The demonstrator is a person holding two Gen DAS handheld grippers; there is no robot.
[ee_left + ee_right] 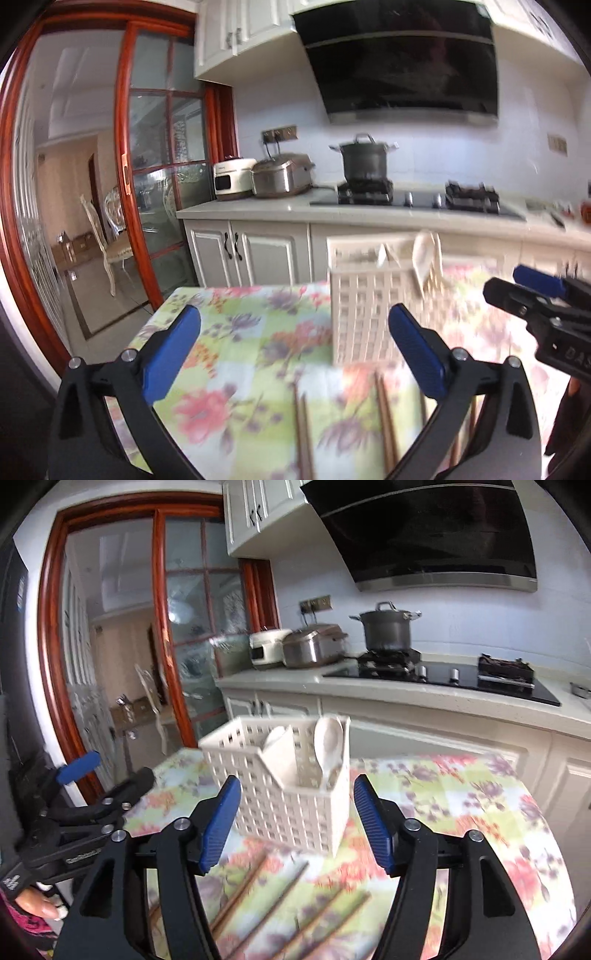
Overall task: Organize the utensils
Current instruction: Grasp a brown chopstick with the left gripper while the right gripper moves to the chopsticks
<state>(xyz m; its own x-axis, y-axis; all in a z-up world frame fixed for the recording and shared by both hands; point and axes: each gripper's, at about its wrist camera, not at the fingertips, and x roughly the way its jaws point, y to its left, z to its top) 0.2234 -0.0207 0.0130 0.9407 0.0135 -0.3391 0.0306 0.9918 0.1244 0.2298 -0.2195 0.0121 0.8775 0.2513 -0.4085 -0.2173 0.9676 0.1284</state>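
Note:
A white slotted utensil basket [291, 794] stands on the floral tablecloth [461, 812] and holds two white spoons [327, 747]; it also shows in the left wrist view [365, 310]. Several brown wooden chopsticks [266, 904] lie loose on the cloth in front of it, also in the left wrist view [303, 428]. My right gripper [295, 823] is open and empty, just short of the basket above the chopsticks. My left gripper [295, 354] is open and empty, left of the basket. Each gripper shows in the other's view: the right one at the right edge [532, 291], the left one at the left edge [107, 775].
Behind the table runs a counter [258, 208] with two rice cookers [258, 177], a hob and a pot [365, 157] under a black hood. A red-framed glass door [159, 155] stands at the left. The table edge [155, 314] drops to the floor at left.

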